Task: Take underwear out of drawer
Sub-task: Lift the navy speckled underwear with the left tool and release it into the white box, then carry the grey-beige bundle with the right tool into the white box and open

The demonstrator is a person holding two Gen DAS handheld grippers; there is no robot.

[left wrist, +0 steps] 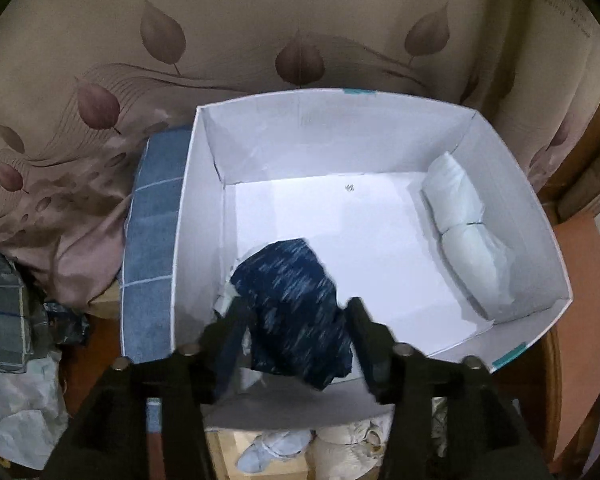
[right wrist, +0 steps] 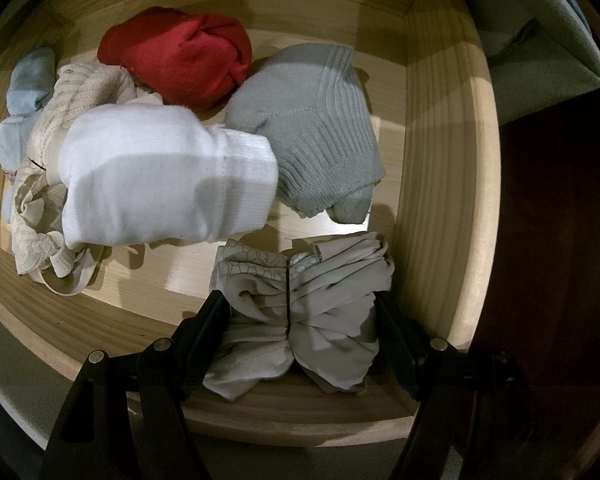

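In the left wrist view my left gripper hangs open over the near left corner of a white box. A dark blue patterned underwear, blurred, lies loose between the fingers above the box floor. A pale blue rolled bundle rests against the box's right wall. In the right wrist view my right gripper points down into the wooden drawer. Its fingers press both sides of a beige underwear bundle tied at the middle, near the drawer's front.
The drawer also holds a red bundle, a grey sock, a white sock, cream lace cloth and a light blue piece. A blue checked cloth lies left of the box; a leaf-print curtain hangs behind.
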